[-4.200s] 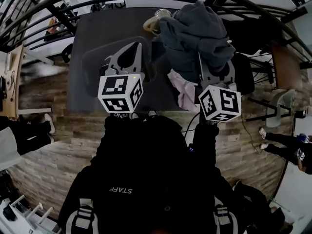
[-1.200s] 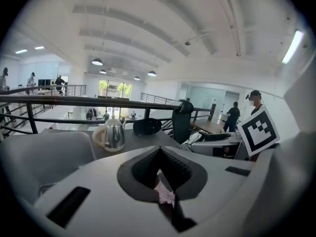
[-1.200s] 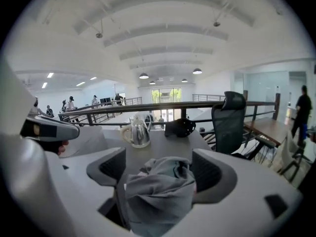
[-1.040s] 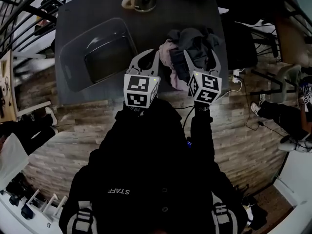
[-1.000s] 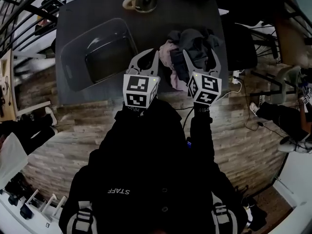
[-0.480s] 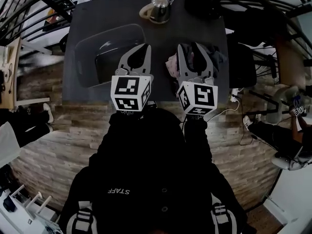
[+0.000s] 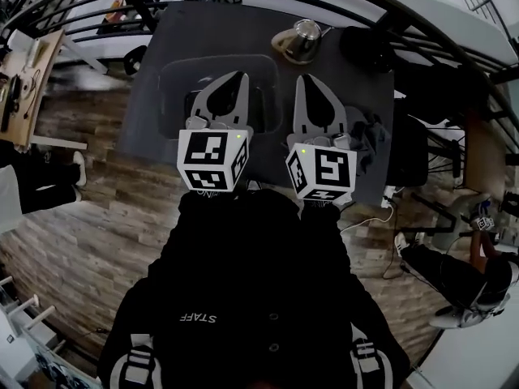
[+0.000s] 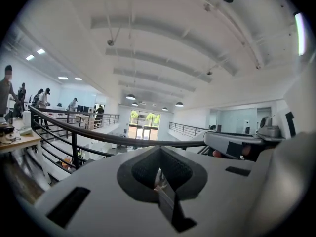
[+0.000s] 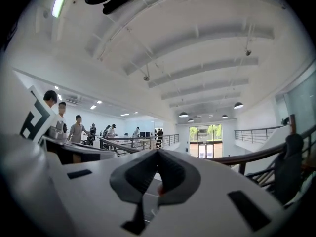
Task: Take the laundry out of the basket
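Two clenched, empty: left gripper (image 7: 240, 75) and right gripper (image 7: 301, 79) (jaws just closed), above the table (image 7: 235, 31)

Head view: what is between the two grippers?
In the head view, the rim of the clear plastic basket and bare dark table lie between the left gripper and the right gripper, whose jaws just closed empty.

I'm looking down on a dark table (image 7: 154, 136). A clear basket (image 7: 174, 83), a glass kettle (image 7: 302, 37) and a heap of dark laundry (image 7: 371, 132) are lying on it.
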Demonstrator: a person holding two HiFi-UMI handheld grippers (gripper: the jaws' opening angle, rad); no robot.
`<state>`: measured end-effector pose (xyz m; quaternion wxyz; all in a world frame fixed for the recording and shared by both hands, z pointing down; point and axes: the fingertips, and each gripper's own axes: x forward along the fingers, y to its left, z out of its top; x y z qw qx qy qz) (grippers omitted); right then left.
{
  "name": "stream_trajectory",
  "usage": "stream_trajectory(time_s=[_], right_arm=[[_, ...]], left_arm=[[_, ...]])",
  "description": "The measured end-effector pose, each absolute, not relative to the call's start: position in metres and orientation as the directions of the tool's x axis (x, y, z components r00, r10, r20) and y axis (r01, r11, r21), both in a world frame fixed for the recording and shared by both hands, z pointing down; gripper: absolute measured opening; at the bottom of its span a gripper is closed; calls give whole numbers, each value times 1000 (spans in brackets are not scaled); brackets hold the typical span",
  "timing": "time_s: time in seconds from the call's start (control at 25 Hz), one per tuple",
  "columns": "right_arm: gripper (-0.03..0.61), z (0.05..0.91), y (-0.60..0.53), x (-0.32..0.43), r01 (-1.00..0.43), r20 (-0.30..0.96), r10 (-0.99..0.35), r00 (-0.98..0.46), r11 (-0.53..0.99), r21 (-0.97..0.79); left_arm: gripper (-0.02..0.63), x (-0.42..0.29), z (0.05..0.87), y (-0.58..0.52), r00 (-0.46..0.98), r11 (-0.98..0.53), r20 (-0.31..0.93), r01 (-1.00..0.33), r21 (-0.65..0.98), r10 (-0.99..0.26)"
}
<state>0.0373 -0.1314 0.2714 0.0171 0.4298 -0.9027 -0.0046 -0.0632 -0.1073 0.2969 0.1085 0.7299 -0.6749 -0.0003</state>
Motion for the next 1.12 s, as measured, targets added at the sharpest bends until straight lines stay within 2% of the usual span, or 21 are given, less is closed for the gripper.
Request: stream_trajectory(time_s=[0.4, 1.12], right_arm=[[15, 243, -111, -29, -708, -27, -707, -706, 706, 28], [15, 232, -110, -50, -698, -56, -697, -715, 716, 2]], left_arm=[[0, -116, 269, -88, 7, 4, 82, -992, 129, -997], [0, -117, 254, -96, 82, -77, 48, -993, 92, -995]])
